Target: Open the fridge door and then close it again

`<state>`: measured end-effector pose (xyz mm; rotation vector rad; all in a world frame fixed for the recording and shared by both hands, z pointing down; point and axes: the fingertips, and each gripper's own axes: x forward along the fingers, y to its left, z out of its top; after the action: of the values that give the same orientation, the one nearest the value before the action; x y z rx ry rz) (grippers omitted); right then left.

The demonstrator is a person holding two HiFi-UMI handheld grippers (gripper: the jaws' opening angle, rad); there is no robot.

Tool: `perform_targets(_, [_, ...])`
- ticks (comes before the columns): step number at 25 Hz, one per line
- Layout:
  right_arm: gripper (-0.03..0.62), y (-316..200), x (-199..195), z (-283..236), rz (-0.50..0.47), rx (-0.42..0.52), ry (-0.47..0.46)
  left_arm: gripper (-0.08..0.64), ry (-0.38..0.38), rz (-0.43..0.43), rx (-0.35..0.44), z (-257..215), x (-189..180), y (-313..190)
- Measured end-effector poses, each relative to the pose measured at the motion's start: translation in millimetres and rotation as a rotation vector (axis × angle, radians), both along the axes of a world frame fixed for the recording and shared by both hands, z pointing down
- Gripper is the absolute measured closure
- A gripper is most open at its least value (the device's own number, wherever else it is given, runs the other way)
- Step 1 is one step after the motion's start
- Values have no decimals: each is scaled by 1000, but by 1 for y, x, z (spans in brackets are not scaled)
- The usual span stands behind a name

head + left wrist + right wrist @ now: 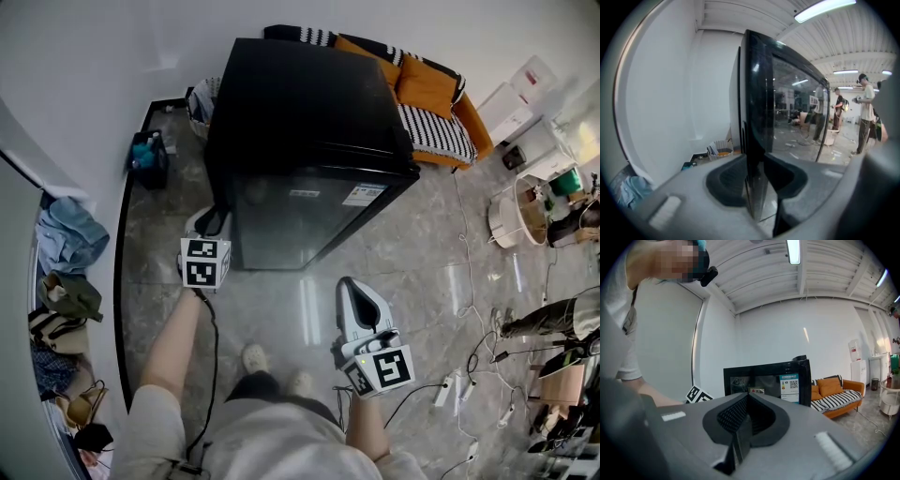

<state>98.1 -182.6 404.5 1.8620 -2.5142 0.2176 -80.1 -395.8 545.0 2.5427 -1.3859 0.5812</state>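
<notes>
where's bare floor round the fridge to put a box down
The fridge top is bare. Open floor lies between the fridge's right side and the white tub; a smaller patch lies between the door and the shoes. Crowded: the wall strip with the blue crate, and the far right with power strips.
</notes>
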Motion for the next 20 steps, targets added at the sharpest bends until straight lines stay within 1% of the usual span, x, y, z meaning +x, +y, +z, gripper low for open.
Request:
perform_targets(6, [592, -1, 2, 1, -4, 2, -4, 446, -2, 4, 6, 1, 2, 1])
perform_targets(9, [592, -1, 2, 1, -11, 4, -3, 448, -3, -20, 12, 1, -1, 3])
perform_targets(11, [592, 1, 2, 0, -17, 5, -1, 474, -2, -44, 24, -2, -4, 7])
perform_targets(12, [592, 2, 2, -1, -21, 5, 0, 511, 0, -52, 33, -4, -4, 11])
perform_targets(15, [592, 8, 3, -4, -35, 6, 1, 558, 6, -61, 58, -11, -3, 26])
perform_targets(20, [592, 16, -1, -9, -63, 14, 8, 558, 46, -49, 66, -24, -1, 54])
